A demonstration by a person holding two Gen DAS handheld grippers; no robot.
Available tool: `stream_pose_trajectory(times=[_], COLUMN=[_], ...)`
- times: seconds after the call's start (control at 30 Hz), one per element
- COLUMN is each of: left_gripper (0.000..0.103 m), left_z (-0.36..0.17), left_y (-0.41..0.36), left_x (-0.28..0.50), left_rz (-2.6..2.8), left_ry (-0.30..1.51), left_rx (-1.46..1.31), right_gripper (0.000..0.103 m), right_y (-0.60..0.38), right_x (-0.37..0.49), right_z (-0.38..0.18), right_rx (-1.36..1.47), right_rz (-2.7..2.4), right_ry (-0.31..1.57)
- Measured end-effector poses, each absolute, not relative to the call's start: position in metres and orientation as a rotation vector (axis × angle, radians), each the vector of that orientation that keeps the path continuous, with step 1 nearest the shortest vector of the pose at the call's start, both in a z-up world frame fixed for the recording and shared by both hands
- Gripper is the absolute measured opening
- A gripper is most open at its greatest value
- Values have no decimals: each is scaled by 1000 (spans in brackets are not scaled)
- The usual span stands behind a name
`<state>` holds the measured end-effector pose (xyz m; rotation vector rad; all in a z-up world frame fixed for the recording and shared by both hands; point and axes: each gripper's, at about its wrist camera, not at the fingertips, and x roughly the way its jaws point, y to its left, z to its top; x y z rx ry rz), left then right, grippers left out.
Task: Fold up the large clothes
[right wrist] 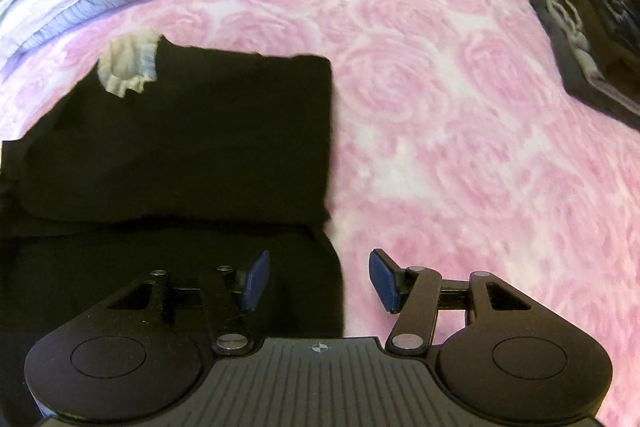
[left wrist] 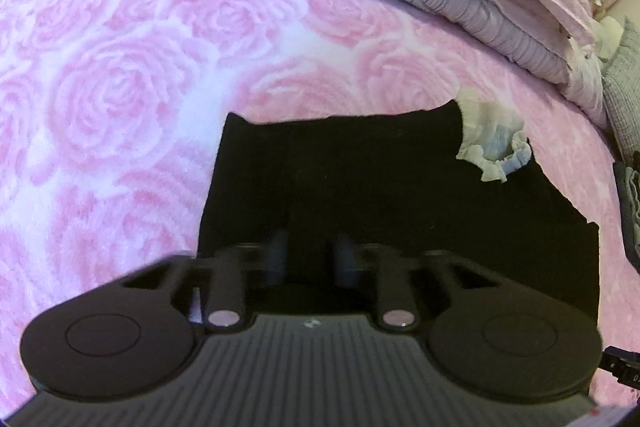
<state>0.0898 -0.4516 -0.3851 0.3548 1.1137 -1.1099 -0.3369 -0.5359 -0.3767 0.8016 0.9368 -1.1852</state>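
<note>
- Lying flat: matte black garment (right wrist: 180, 131), rectangular, white ruffled trim (right wrist: 128, 67) at 11 o'clock, on plush rose-embossed pink blanket (right wrist: 460, 107).
- Left gripper (left wrist: 310, 259): narrow gap, empty.
- Right gripper (right wrist: 320, 279): wide, empty.

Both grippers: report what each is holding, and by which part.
Right gripper: open, nothing held, its fingers straddling the black garment's near right edge. Left gripper: fingers apart over the garment; any hold cannot be told.

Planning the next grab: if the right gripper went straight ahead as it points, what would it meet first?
Probably the pink rose blanket: the open right gripper straddles the right edge of the black garment, so its left finger may brush cloth first. Depth is unclear.
</note>
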Motion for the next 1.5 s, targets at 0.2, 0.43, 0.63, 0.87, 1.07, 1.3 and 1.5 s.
stream_pose_trajectory(times=[0.2,0.43,0.63,0.87,1.07,1.3,1.5], left_gripper=[5,4,8,11,12,12,12], left_z=[-348,-375,-355,-368,-396,-374,-387], left_y=[-428,-412,-410,-450,-458,-396,-302], left_x=[78,80,80,67,69,38,0], left_rz=[-1163,-1080,-1103,-1270,-1251,-1405,-1460], left_ry=[940,926,866,804,818,823,877], left_rx=[351,463,432,524,579,558,720], right_gripper=[52,52,52,52,51,51,50], right_y=[-525,-535,-541,-579,-625,-514,-415], right_x=[-349,-346,-344,-313,-312,-342,-352], right_z=[-375,-390,-372,-365,-416,-388,-405], right_rx=[789,723,695,554,674,695,660], right_rz=[-1198,-1193,-1177,-1061,-1100,-1030,-1032], right_ry=[933,1003,936,708,790,730,917])
